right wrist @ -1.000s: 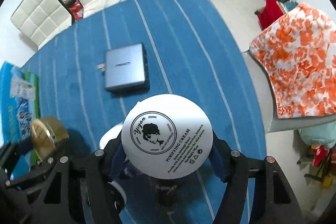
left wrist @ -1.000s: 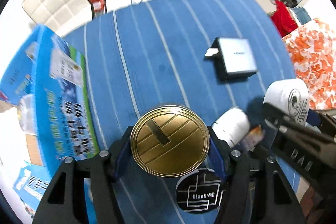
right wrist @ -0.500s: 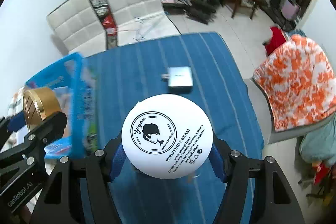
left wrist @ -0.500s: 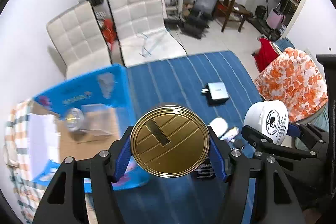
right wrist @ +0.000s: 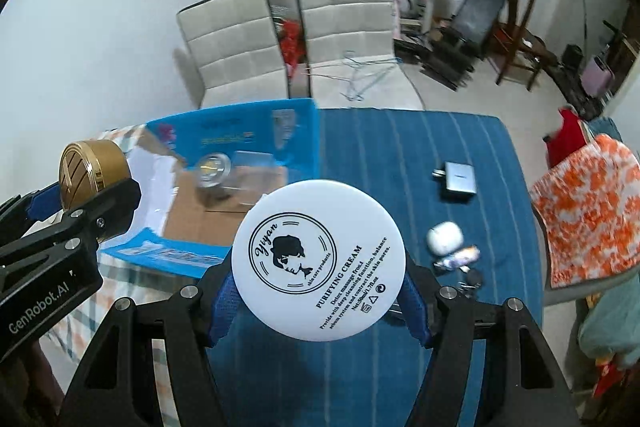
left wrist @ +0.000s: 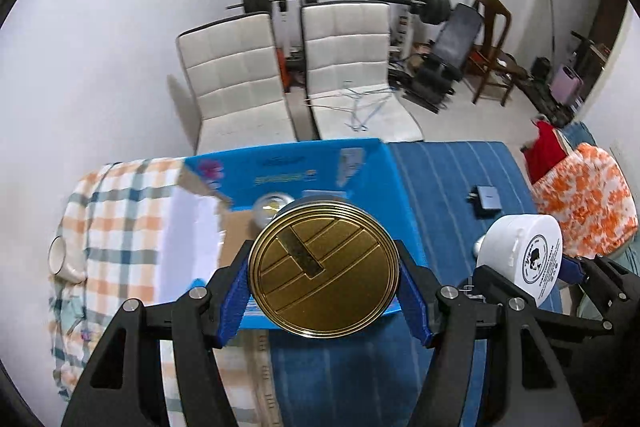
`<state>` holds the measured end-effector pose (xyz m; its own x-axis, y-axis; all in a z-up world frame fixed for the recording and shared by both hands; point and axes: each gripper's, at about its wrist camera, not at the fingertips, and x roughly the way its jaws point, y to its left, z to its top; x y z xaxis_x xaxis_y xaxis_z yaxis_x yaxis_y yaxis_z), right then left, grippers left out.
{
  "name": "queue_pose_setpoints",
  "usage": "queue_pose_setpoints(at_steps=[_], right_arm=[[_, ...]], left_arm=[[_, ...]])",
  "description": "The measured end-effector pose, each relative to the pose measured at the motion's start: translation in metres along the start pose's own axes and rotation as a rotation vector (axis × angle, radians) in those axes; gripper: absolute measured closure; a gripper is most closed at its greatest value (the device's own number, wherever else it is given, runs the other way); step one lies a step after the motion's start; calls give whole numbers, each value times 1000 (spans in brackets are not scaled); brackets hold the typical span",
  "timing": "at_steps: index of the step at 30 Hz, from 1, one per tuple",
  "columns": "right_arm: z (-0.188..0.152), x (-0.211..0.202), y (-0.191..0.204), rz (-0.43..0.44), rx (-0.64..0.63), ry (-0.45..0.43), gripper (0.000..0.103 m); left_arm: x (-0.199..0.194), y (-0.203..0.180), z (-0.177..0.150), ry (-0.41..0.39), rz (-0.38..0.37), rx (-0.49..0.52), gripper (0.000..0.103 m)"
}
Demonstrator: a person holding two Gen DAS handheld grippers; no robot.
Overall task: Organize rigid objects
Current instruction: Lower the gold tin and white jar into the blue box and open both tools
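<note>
My left tool (left wrist: 323, 291) pinches a round gold metal tin with a ribbed lid (left wrist: 324, 273) between its blue pads, lifted clear above the near edge of the open blue cardboard box (left wrist: 394, 183). My right tool (right wrist: 319, 301) pinches a round white plastic cream jar with black print (right wrist: 318, 261), raised over the blue striped cloth on the bench (right wrist: 400, 147). Beyond it, toward the right edge, lie a small white oval case (right wrist: 445, 235) and, farther on, a flat grey rectangular charger (right wrist: 460, 177). Inside the box sits a silver-lidded round jar (right wrist: 213, 169). Past the far edge stand two white padded chairs (right wrist: 240, 43).
</note>
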<state>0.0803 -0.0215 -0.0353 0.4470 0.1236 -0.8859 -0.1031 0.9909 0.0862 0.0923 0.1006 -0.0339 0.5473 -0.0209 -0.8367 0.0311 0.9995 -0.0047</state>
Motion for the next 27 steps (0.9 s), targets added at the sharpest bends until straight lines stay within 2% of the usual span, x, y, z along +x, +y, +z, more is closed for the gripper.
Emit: queue_pose_setpoints(at_steps=[3,7,14,20,24,27], right_arm=[[5,8,20,8,0,8,33],[14,43,32,16,49,42,33],[23,145,50,3,78,188,33],[19,209,62,-29,90,312,33],[13,246,59,3,163,418,33],[11,263,61,-14,167,448,33]], left_arm=[[3,22,-2,16,7,-24,41],[25,54,-4,52,38,-41,41],[116,120,9,195,81,-135,41],[198,136,19,347,80,-138,40],[232,137,19,408,80,-132,40],[247,132,18,434,85,-115,40]])
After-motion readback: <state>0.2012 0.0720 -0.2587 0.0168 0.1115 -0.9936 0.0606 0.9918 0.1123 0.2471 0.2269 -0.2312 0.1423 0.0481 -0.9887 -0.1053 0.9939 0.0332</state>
